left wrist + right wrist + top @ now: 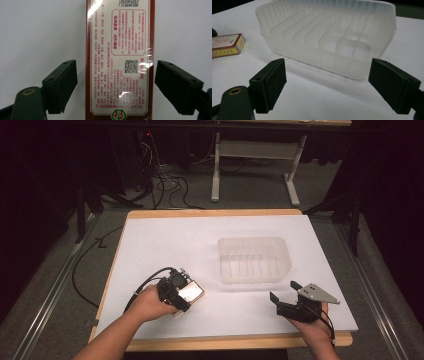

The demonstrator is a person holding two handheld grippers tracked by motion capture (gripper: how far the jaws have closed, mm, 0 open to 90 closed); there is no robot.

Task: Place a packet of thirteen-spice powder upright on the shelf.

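The left gripper [186, 292] is hanging over a small flat box [192, 292] that is lying on the white table [165, 240], on the near left side. In the left gripper view, the box [120, 60] is sitting between the two black jaws, and there are thin gaps of white table on both sides, so the jaws are not pinching it yet. This looks like the grabbing step. Next, the jaws need to squeeze in evenly on the long sides and then lift.

The right gripper [285, 292] is waiting near the right edge with its jaws wide apart, holding nothing.

The high view is too dim to show the box's words (tiny red print and a square code), but the left gripper view is showing them clearly. The right gripper view is showing the ribs inside the clear plastic tub [327, 37], with the box [227, 45] far off to its left.
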